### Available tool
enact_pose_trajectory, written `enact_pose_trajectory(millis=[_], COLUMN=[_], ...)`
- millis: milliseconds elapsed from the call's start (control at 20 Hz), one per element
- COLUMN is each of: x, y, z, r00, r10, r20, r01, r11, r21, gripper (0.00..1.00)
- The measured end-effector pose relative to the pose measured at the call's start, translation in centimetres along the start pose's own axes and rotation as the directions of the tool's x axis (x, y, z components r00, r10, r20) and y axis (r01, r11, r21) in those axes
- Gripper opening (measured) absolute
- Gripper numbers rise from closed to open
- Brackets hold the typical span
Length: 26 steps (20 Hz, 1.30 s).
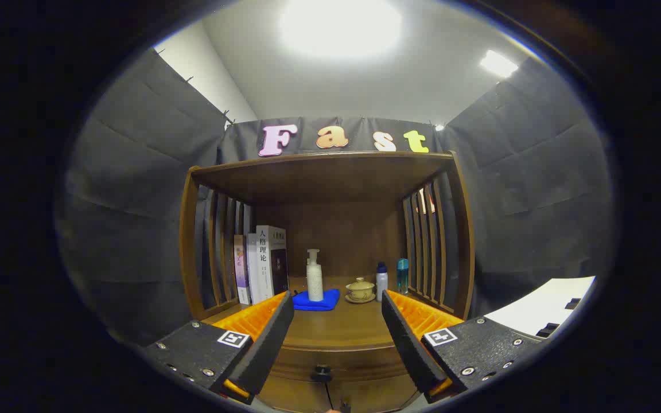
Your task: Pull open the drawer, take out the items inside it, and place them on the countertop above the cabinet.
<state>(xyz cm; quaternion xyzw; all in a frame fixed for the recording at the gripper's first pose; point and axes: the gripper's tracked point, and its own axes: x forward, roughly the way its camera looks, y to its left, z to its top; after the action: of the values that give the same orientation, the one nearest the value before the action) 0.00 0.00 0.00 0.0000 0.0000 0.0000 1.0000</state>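
A brown wooden cabinet (330, 172) with slatted sides stands ahead of me. Its countertop (339, 330) lies just beyond my fingers. On it a white pump bottle (314, 276) stands upright on a folded blue cloth (317, 300). The drawer front (336, 367) sits below the countertop's edge and looks closed, with a small dark knob (322, 373) between and below my fingertips. My gripper (337, 324) is open, its black and orange fingers (264, 338) wide apart with nothing between them.
Several books (261, 264) stand upright at the countertop's back left. A lidded tea cup on a saucer (360, 289), a white bottle (381, 281) and a teal bottle (402, 275) stand at the back right. A white surface (543, 312) lies off to the right.
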Motion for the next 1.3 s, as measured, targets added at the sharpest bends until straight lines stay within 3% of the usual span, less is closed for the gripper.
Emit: enact_pose_trajectory(millis=[950,1300], x=[1.6,2.9], y=[-0.5,1.0], z=[-4.2,-8.6], r00=[0.999,0.995], r10=[0.008,0.015], r20=[-0.044,-0.102], r01=[-0.006,-0.014], r11=[1.000,1.000], r21=[0.025,0.012], gripper=[0.95,0.95])
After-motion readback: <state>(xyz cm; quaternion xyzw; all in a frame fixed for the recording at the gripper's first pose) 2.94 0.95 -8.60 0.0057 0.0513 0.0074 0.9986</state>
